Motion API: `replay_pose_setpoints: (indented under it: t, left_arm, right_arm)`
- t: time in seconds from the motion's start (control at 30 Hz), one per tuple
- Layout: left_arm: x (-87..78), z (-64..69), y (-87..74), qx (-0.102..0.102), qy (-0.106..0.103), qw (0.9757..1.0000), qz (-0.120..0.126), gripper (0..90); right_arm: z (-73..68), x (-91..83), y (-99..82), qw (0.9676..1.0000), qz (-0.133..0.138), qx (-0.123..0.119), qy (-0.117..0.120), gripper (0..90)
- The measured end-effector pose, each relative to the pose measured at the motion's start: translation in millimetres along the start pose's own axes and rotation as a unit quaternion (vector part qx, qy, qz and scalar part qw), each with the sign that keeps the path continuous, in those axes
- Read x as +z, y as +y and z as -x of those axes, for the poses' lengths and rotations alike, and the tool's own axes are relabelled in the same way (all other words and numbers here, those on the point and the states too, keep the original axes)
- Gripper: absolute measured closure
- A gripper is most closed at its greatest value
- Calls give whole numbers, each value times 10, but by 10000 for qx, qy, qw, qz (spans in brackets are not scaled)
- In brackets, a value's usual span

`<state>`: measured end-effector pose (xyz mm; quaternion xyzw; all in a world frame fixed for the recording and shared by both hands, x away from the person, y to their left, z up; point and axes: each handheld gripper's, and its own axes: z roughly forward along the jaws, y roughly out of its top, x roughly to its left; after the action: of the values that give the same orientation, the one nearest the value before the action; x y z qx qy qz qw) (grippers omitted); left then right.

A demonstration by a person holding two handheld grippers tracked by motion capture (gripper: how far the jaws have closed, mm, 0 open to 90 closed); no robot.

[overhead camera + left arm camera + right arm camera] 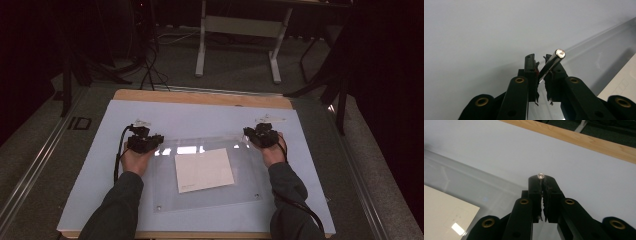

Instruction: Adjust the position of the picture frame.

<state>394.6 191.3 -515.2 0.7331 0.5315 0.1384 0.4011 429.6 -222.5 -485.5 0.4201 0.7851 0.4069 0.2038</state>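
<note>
A clear acrylic plate lies on the pale blue mat, with a white sheet of paper at its middle. My left gripper rests at the plate's far left corner. In the left gripper view, this gripper is shut on a shiny metal pin that sticks out tilted to the right. My right gripper sits at the plate's far right corner. In the right gripper view, this gripper is shut on a small round-headed metal pin, only its head showing above the jaws.
The mat covers a wooden table whose bare edge runs along the far side. Small holes mark the plate's near corners. Beyond the table stand another table's white legs and dark cables on the floor.
</note>
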Motion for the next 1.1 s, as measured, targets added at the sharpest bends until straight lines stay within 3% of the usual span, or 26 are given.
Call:
replay_pose_setpoints:
  t: [0.17,0.6,1.1]
  left_arm:
    - [81,26,39,60,3,9999,-91,811]
    - [232,11,69,26,44,9997,-226,816]
    - [243,28,63,73,103,9997,-211,816]
  right_arm:
    - [36,-29,-95,9999,-8,129,-34,856]
    - [14,-89,-262,9998,-32,197,-63,856]
    - [24,-70,-312,9998,27,214,-30,855]
